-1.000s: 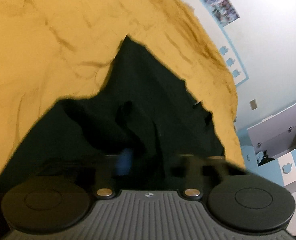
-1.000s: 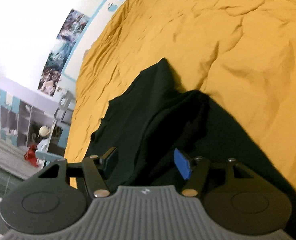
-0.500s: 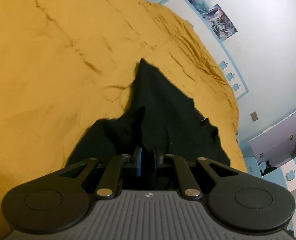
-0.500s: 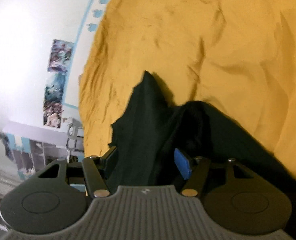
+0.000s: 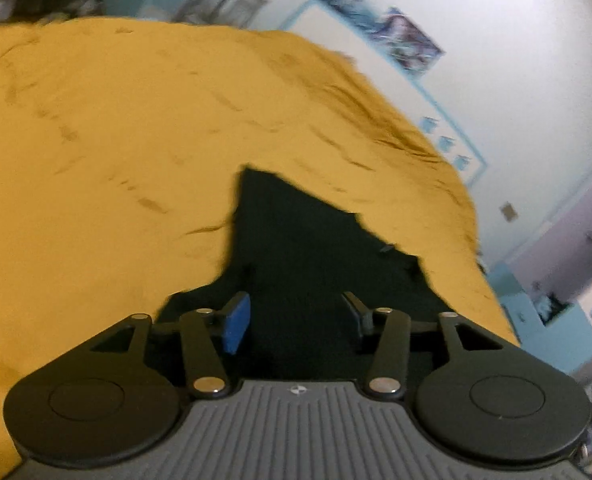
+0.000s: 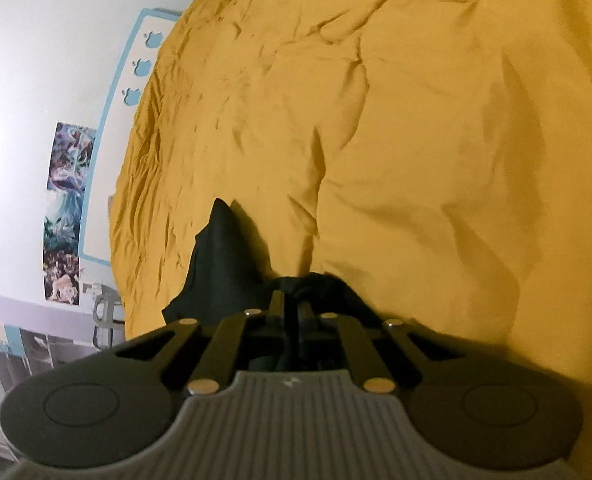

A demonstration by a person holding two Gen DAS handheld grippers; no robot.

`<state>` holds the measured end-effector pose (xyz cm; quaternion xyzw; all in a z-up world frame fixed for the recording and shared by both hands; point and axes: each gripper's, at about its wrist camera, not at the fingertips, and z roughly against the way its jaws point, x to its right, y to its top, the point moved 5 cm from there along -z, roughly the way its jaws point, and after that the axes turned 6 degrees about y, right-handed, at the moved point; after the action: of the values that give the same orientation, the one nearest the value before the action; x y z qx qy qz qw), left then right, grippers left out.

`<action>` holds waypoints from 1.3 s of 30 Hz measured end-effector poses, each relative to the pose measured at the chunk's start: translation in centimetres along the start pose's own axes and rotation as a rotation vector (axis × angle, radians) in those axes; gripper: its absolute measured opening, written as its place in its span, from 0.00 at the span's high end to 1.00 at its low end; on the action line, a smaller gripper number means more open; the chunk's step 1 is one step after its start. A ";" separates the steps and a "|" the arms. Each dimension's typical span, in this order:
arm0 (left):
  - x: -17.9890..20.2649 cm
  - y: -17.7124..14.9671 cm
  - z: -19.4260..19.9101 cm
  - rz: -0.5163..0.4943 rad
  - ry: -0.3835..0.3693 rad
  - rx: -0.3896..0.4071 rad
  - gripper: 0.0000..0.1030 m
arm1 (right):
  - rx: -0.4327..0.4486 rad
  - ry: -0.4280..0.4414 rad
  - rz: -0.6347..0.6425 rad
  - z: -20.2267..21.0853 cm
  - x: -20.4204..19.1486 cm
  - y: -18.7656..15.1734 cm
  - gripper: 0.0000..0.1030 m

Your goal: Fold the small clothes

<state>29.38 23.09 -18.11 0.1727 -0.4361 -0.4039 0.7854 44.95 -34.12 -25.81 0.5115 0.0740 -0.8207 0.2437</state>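
Right claw (image 6: 292,312): jaws had just been closing and stood nearly together, pinching a bunched fold of the dark garment (image 6: 224,272) between them.
Left claw (image 5: 296,314): jaws had just been opening and stood apart; dark cloth lay below and ahead of them, but neither blue pad (image 5: 236,322) pressed on it.
Garment, from the left claw: spread directly under the fingertips and running forward to a pointed corner ahead.
Garment, from the right claw: one peak rose ahead and to the left of the jaws, the rest hidden under the claw body.
Bedsheet (image 6: 416,140): mustard, creased, carried the garment and stretched far beyond both claws.
Wall (image 5: 516,60): pale, with posters, farthest off.
Doing the step well: judged, the right grip should catch every layer of the edge, then carry it over evenly while the freed left claw finds the matching edge.
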 end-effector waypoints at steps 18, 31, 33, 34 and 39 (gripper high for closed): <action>1.3 -1.4 -10.3 -0.050 0.038 -0.141 0.37 | -0.086 -0.046 0.386 -3.6 -3.8 -4.2 0.84; 3.4 -4.0 -5.9 -0.092 -0.063 -0.219 0.27 | -0.096 0.029 0.537 -3.5 -7.0 -6.6 0.74; 2.9 -4.6 -6.3 -0.111 -0.040 -0.236 0.28 | -0.097 -0.010 0.558 -3.7 -6.7 -7.1 0.74; 2.5 -4.8 -6.5 -0.100 -0.045 -0.244 0.28 | -0.103 -0.026 0.551 -3.9 -6.3 -7.2 0.74; 2.0 -5.5 -7.5 -0.125 -0.071 -0.252 0.28 | -0.110 -0.064 0.546 -5.1 -4.8 -7.0 0.89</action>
<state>33.51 17.54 -24.68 0.0849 -0.3979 -0.5094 0.7583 47.41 -24.60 -24.84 0.4721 -0.0300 -0.7351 0.4856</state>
